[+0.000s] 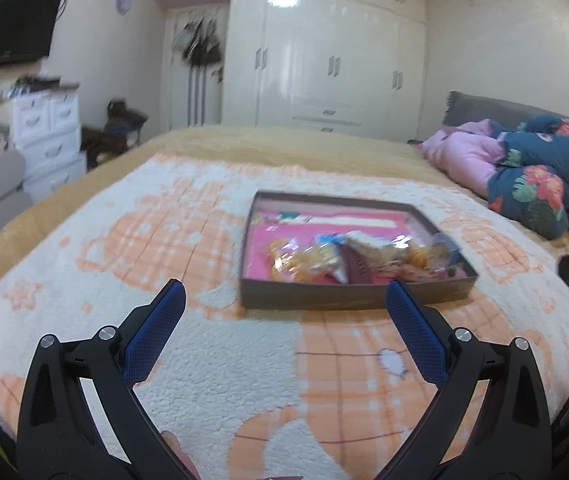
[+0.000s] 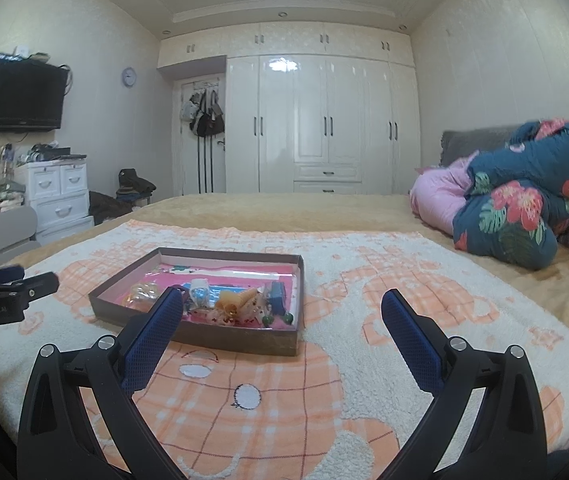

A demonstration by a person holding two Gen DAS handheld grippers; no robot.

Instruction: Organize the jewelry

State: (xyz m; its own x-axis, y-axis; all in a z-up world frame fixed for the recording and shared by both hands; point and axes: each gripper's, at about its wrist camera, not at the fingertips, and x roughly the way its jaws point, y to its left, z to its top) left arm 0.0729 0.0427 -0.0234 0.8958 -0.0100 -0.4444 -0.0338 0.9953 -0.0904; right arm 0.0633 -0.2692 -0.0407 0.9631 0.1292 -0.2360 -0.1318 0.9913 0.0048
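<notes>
Bare blanket [image 2: 364,360] lies open before both tools — only the box [image 2: 244,340] rises ahead.

Only one piece of lettering can be read. In the right wrist view, small pale print on the black body of the left gripper [image 2: 12,280], far out beyond the left-hand finger at the picture's edge, appears to read "GenRobot.AI"; the last letters are small and uncertain. The television [image 2: 22,94] on the wall, above and beyond that same finger, carries a small mark on its lower frame, too tiny to make out. The clock [image 2: 129,76] on the wall shows no legible numerals. The left wrist view is blurred, and nothing there can be read.
</notes>
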